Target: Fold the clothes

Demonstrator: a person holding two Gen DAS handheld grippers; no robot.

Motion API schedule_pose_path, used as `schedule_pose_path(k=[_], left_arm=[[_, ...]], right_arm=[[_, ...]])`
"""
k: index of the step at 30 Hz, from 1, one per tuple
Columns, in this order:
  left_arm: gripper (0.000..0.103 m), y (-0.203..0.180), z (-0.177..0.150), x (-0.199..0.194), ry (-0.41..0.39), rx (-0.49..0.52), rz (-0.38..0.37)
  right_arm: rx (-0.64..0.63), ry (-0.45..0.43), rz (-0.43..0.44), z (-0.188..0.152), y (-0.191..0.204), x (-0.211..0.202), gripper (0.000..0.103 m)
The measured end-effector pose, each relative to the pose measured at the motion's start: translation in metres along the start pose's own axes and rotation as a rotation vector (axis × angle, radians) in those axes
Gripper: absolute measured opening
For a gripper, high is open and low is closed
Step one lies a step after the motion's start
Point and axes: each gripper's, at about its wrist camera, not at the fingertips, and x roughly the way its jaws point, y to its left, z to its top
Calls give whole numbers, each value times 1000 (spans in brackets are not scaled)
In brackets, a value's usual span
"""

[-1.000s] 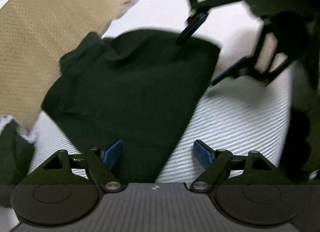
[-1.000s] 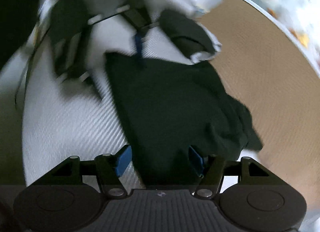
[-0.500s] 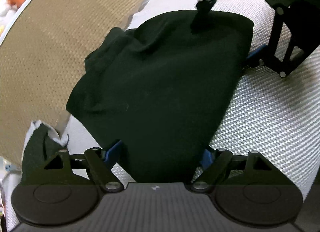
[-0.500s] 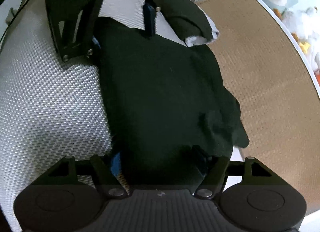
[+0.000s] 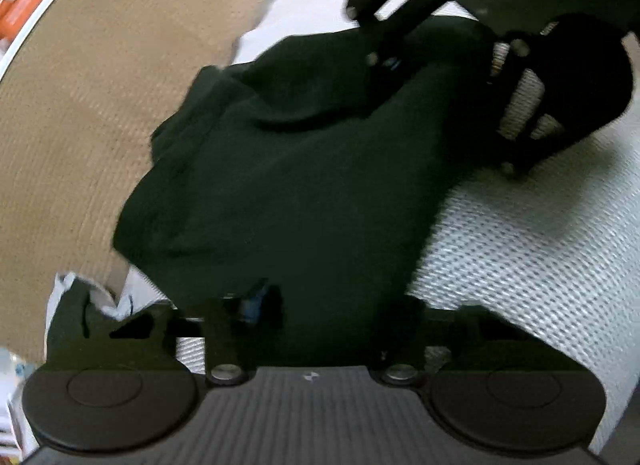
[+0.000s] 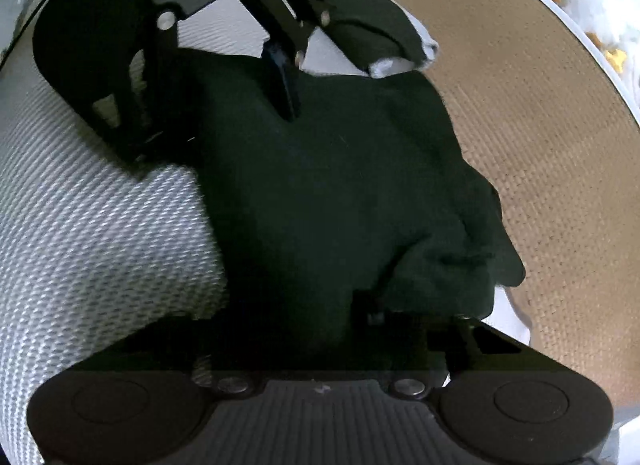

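Closing both grippers on one edge of the dark garment [image 5: 304, 169], which lies on the white woven cover [image 5: 520, 265] w/ its far side hanging over the tan mat [image 5: 80, 105]. Left gripper [image 5: 316, 305]: jaws closing, fabric between them at the near corner; pads mostly buried in cloth, so I cannot confirm a full pinch yet. Right gripper [image 6: 320, 321]: same condition, jaws closing w/ fabric bunched between them at the opposite corner of that edge. Each gripper is also visible from the other's view, resting on the same hem. A second dark item w/ white lining [image 6: 376, 37] sits just beside the garment near the left gripper. Risks, as I judge them: (1) grip taking only the top layer, so the lower layer stays down and the fold opens on lift; cause: shallow bite. (2) Uneven hold between L and R, giving a skewed fold line. (3) The bunched sleeve area [image 6: 460, 249] dragging or unrolling during the carry. (4) Left gripper snagging the neighbouring item if moved sideways.
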Motion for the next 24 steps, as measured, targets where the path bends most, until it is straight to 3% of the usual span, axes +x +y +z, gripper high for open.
schedule_pose_path(k=[3, 6, 13, 17, 24], left_arm=[[22, -6, 2, -4, 13, 38, -8], [18, -6, 4, -14, -3, 48, -54], [18, -32, 3, -56, -57, 159, -123], [18, -47, 3, -87, -100, 174, -153], [18, -68, 5, -141, -155, 204, -188]], right_arm=[[-1, 13, 15, 2, 1, -4, 26], [15, 18, 46, -6, 1, -22, 23], [81, 4, 119, -28, 3, -66, 22], [158, -16, 161, -35, 9, -97, 22], [167, -33, 223, -55, 25, -167, 21]])
